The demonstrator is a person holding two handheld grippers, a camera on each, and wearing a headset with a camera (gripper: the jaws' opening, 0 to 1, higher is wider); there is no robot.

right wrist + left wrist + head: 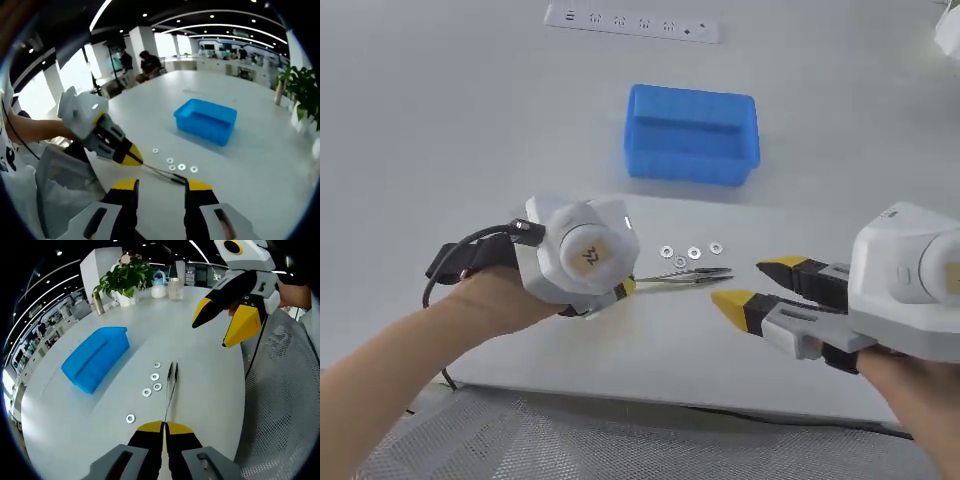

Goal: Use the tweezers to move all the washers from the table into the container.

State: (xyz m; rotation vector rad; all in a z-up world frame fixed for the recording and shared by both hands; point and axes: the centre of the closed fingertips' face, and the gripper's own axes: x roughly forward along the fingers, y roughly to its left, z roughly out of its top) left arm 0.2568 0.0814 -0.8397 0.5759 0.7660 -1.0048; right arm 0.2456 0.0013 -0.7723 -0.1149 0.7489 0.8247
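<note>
steel tweezers (685,275) — left tool (164,426) (clamped), washers (694,252) beside

Bare white tabletop (440,120) left and right of the blue rectangular plastic container (692,135), open strip between it and small silver washers (694,252), thin metal tweezers (685,275) just nearer, white power strip (632,22) far

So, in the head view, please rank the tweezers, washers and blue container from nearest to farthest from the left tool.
1. tweezers, gripped in the left tool itself.
2. washers, just beyond the tweezer tips.
3. blue container, farthest, behind the washers.
</note>
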